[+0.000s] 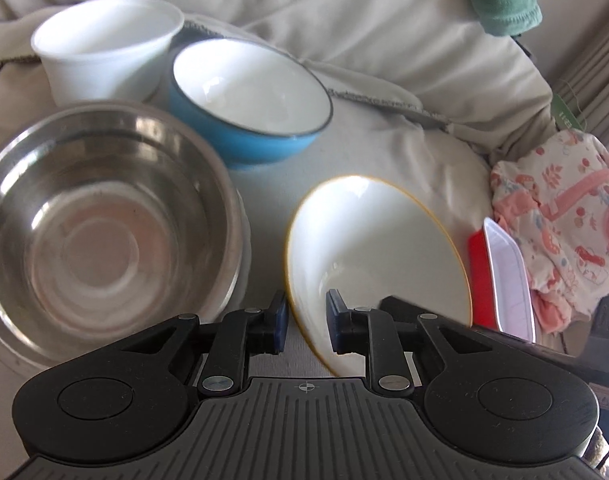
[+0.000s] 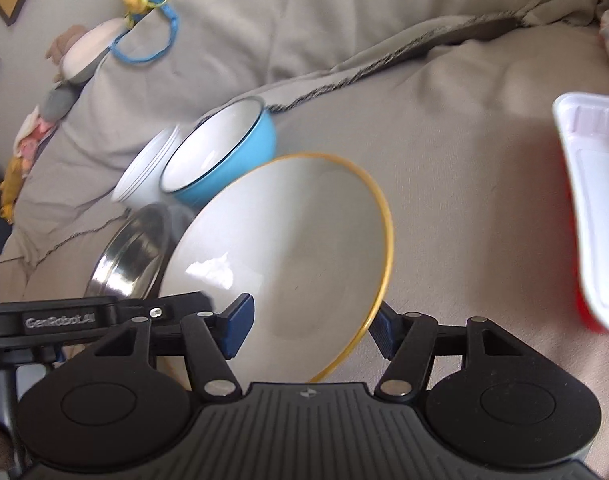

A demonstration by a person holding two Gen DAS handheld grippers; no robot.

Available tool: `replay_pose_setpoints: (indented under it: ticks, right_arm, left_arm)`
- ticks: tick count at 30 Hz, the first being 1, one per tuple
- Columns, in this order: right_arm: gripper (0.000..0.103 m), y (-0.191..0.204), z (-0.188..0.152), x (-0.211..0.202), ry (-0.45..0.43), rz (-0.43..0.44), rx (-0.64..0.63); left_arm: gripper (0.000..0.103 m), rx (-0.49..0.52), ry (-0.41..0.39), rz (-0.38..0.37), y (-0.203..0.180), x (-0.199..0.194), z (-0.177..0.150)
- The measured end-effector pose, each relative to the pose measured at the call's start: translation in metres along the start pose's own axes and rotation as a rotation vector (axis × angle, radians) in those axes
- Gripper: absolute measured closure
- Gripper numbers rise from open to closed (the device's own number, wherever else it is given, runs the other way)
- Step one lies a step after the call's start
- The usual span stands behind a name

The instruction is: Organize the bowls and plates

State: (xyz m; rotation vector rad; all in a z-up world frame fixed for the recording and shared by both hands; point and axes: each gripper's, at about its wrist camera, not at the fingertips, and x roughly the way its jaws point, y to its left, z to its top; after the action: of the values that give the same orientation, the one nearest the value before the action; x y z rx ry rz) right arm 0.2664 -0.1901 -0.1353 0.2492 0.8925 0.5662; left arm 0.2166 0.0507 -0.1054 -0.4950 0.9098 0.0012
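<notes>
Hand-held gripper, left (image 1: 306, 322): we see its two pads straddling the near rim of the yellow-rimmed plate (image 1: 378, 248), one pad outside, one inside the dish. A gap shows between the outer pad and the rim, so we cannot tell whether it is pinching or only bracketing the edge.

Right hand-held gripper (image 2: 310, 326): jaws stand wide, one pad over the plate's face, the other behind its far rim. We cannot tell if either pad presses.

Plate is tilted, raised on edge above the grey bed cover (image 2: 464, 168), between both tools and touching neither neighbour that we can make out.

Steel bowl (image 1: 104, 216) sits just left of the plate; blue bowl (image 1: 248, 104) and white bowl (image 1: 104, 44) lie beyond it. Red-and-white tray (image 1: 504, 276) lies to the right.

Key relation: the plate's face slants across both jaw lines, its rim running away from the left tool. We judge the left tool nearer the rim.
</notes>
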Motion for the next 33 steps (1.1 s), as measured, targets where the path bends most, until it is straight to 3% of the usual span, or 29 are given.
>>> replay_pose_setpoints:
  ticks: [5,7,13,17,19,22,24,27,30,31,33]
  right_arm:
    - [0.041,-0.007,0.017,-0.001,-0.020,0.056,0.071]
    - [0.036,-0.002,0.017,0.000,-0.022,0.043,0.059]
    - [0.034,0.004,0.009,-0.003,0.013,0.061,0.055]
    - [0.034,0.011,0.008,0.000,0.018,0.027,0.024]
    - [0.034,0.016,0.013,-0.002,0.002,-0.010,-0.008]
    - [0.026,0.025,0.033,-0.012,-0.050,-0.072,-0.083]
    - [0.018,0.035,0.052,-0.012,-0.056,-0.093,-0.136]
    - [0.016,0.055,0.082,0.010,0.006,-0.204,-0.233]
    - [0.013,0.073,0.107,0.032,-0.007,-0.322,-0.308]
    - [0.006,0.078,0.113,0.038,-0.008,-0.338,-0.309]
    - [0.003,0.085,0.127,0.054,0.017,-0.306,-0.298]
  left_arm:
    - [0.079,-0.003,-0.003,0.012,-0.002,0.007,0.010]
    - [0.079,-0.005,0.004,0.010,-0.001,0.007,0.010]
    - [0.079,0.008,0.019,0.009,0.003,-0.004,0.003]
    - [0.079,-0.003,0.032,-0.025,0.010,-0.006,0.007]
    - [0.079,0.000,0.009,-0.048,0.014,-0.016,0.017]
    - [0.079,-0.029,-0.102,-0.088,0.031,-0.039,0.046]
    - [0.079,-0.049,-0.168,-0.019,0.045,-0.045,0.071]
    - [0.079,-0.058,-0.164,0.101,0.061,-0.030,0.106]
    - [0.079,-0.091,-0.121,0.086,0.078,-0.007,0.128]
    - [0.079,-0.088,-0.110,0.091,0.082,0.000,0.133]
    - [0.077,-0.075,-0.095,0.120,0.088,0.013,0.139]
